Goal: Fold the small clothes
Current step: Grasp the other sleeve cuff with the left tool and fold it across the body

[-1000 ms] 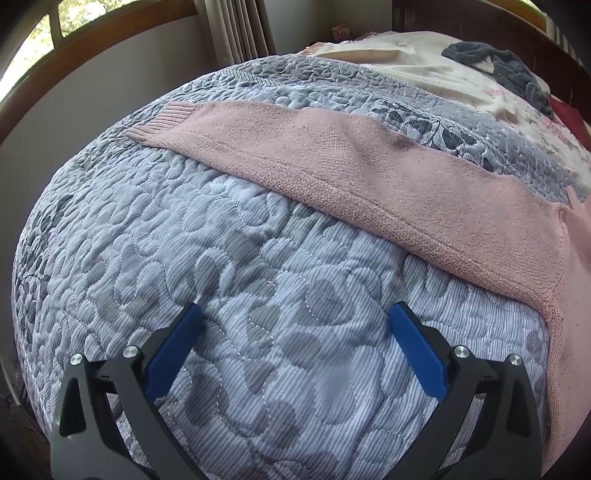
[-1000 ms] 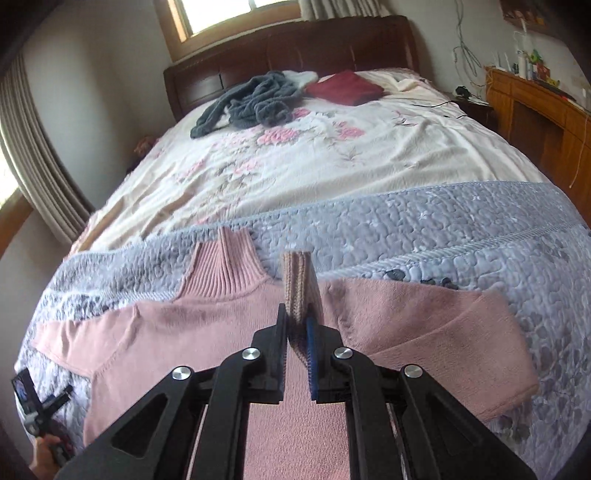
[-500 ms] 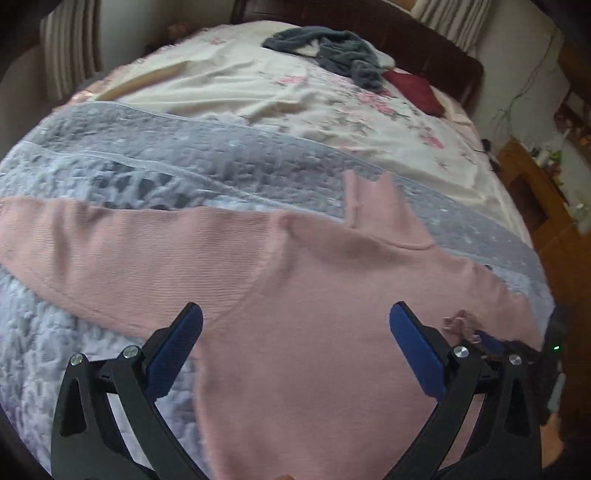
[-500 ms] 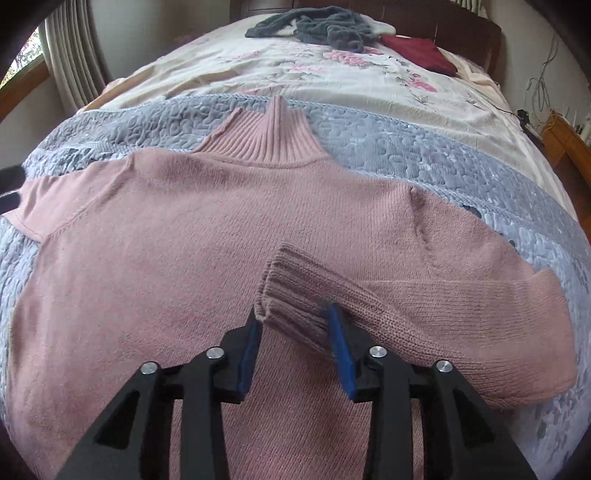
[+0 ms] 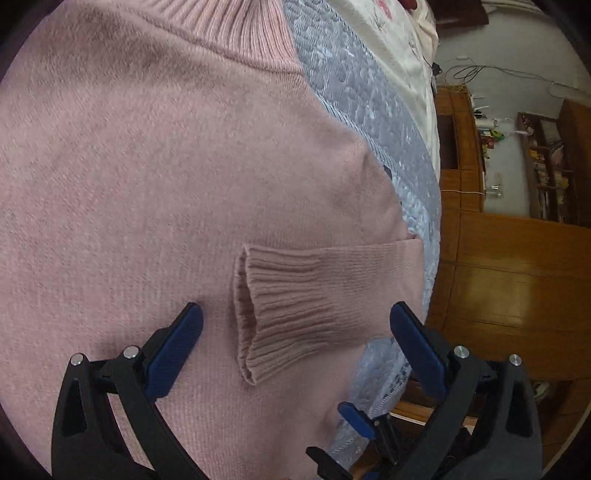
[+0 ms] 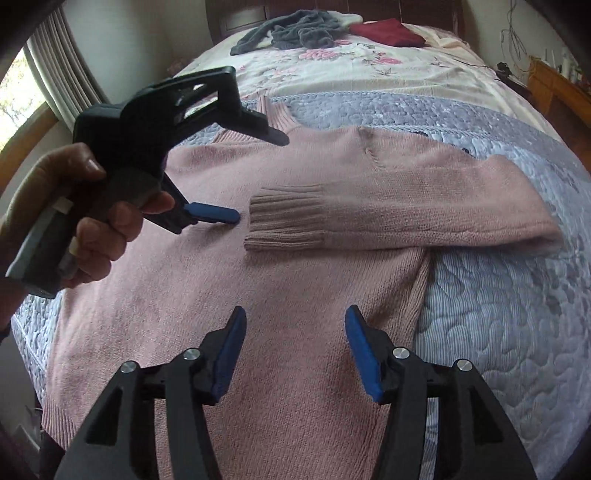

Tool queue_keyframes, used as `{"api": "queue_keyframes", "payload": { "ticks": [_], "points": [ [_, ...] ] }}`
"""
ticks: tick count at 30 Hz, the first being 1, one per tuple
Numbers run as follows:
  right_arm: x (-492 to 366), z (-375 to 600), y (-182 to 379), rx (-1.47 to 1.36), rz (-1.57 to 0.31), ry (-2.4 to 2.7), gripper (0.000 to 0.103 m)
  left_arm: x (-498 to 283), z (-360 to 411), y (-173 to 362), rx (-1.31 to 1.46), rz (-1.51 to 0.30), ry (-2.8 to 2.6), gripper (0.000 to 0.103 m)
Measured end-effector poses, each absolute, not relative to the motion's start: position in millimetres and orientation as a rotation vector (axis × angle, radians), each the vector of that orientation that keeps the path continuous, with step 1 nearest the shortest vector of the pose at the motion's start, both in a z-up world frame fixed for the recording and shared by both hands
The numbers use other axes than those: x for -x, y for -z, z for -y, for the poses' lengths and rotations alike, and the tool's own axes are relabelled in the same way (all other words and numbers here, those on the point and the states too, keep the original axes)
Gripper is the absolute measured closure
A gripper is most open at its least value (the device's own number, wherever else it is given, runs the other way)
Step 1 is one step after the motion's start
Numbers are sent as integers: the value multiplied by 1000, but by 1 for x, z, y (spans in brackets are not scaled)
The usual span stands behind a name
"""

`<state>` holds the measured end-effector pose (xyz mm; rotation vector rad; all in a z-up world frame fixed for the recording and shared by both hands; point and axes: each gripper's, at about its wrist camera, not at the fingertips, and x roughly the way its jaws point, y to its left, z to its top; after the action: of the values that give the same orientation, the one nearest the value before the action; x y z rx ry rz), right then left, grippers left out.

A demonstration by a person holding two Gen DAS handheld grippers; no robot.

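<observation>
Left tongs (image 5: 295,332) agape, right tongs (image 6: 293,343) agape — both empty

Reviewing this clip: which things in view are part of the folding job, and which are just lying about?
Job:
pink sweater
its folded-in sleeve
left hand-held gripper
right hand-held gripper

Lying about:
grey garment
dark red cloth
quilted bedspread

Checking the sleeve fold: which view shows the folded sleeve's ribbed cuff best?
The left wrist view: the ribbed cuff fills the centre, close up, its open end visible between the open left gripper fingers. The right wrist view shows it smaller and farther, lying flat on the pink sweater.
</observation>
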<state>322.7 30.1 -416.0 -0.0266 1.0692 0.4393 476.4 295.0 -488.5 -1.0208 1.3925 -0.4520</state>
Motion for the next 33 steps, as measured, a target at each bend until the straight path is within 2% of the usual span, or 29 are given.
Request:
{"api": "queue_keyframes", "payload": {
  "ticks": [5,7,9,10,12,14,24,29,33],
  "points": [
    [-315,-21,410,-50,-1064,-427,45,-479,-279,502,1103,-1394,476,4],
    [-312,-16,407,-72,-1066,-423,44,-479,-275,503,1143,-1382,496,14],
    [-308,-12,406,-84,-1066,-417,44,-481,-266,502,1117,-1394,502,45],
    [-306,-11,406,-89,-1069,-414,44,-482,-263,501,1098,-1399,499,51],
    [-301,-6,405,-104,-1073,-407,44,-483,-263,493,1068,-1398,494,82],
    [-297,-3,404,-126,-1079,-406,44,-486,-266,479,1060,-1372,487,98],
    [-284,-8,399,-170,-1081,-427,44,-512,-311,321,839,-1196,595,98],
    [-280,-15,398,-185,-1086,-442,44,-507,-361,268,726,-1150,568,98],
    [-278,-20,399,-195,-1091,-454,44,-500,-397,253,690,-1144,518,98]
  ]
}}
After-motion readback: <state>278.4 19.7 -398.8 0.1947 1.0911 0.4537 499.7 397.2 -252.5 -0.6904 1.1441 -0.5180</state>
